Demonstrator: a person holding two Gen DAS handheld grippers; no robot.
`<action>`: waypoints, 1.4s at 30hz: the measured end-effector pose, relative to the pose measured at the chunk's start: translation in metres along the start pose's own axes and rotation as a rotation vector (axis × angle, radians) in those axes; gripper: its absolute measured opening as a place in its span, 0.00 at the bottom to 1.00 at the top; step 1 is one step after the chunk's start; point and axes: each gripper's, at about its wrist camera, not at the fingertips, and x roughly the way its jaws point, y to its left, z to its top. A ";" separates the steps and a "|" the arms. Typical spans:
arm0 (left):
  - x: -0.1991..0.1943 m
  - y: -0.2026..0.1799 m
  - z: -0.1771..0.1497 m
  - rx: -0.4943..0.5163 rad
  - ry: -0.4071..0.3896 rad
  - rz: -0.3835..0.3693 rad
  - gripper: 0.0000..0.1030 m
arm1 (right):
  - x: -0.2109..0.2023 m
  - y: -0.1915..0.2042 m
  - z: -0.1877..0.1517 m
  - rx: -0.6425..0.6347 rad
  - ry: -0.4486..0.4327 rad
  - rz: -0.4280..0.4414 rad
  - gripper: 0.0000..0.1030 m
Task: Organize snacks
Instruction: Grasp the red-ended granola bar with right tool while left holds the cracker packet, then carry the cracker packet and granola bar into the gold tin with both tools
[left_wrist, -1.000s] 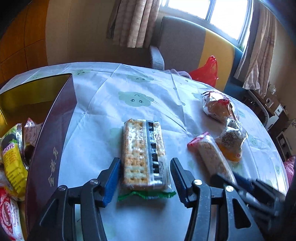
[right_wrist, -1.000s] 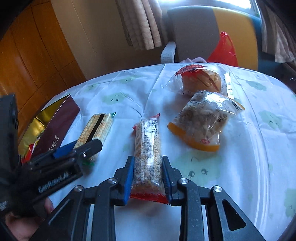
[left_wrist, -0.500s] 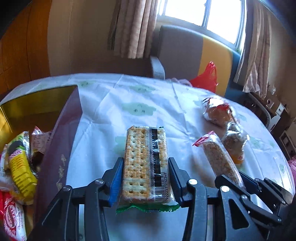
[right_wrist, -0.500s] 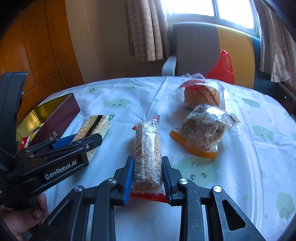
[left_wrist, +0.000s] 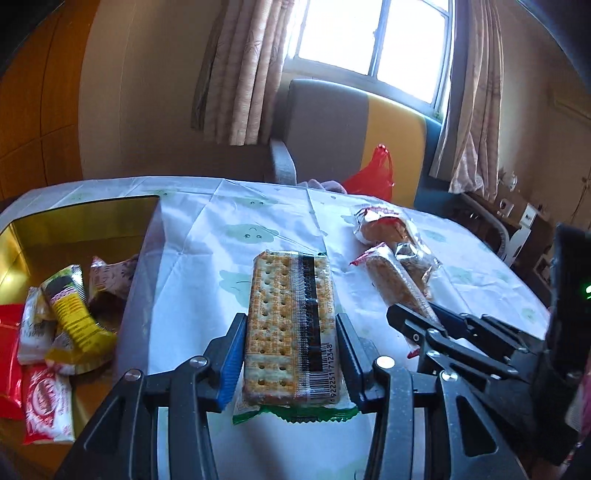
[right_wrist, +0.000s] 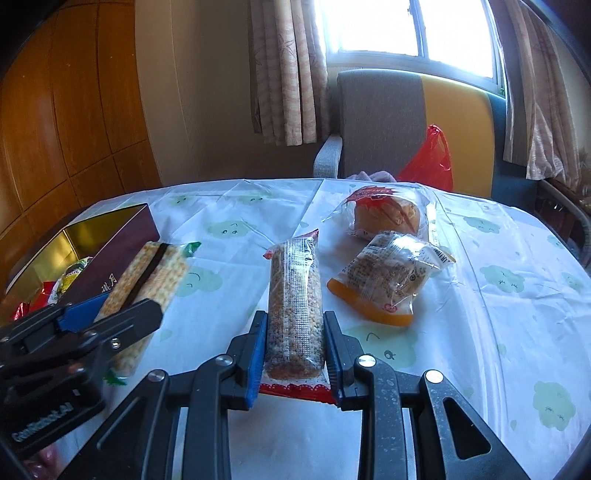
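My left gripper (left_wrist: 290, 347) is shut on a clear pack of square crackers (left_wrist: 290, 321) with green ends, held above the tablecloth; the pack also shows in the right wrist view (right_wrist: 147, 288). My right gripper (right_wrist: 293, 347) is shut on a long grain bar (right_wrist: 295, 306) in clear wrap with red ends, also lifted; the bar also shows in the left wrist view (left_wrist: 397, 284). A dark red box with a gold inside (left_wrist: 144, 254) stands at the left and holds several snack packs (left_wrist: 70, 314).
Two bagged buns lie on the table to the right: one with a red-printed wrap (right_wrist: 386, 216) and one with an orange base (right_wrist: 388, 280). A grey and yellow chair (right_wrist: 406, 122) with a red plastic bag (right_wrist: 428, 158) stands behind the table.
The left gripper closed on the cracker pack and raised it. Both grippers have lifted their packs and tilted up, showing more of the room.
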 end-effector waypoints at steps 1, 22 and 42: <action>-0.004 0.003 0.001 -0.010 -0.005 -0.006 0.46 | 0.000 0.001 0.000 -0.004 0.000 -0.001 0.29; -0.077 0.104 0.023 -0.184 -0.077 0.054 0.46 | -0.030 0.087 0.015 -0.025 0.008 0.207 0.29; -0.074 0.262 0.035 -0.351 0.062 0.243 0.46 | -0.042 0.168 0.023 -0.034 0.106 0.419 0.29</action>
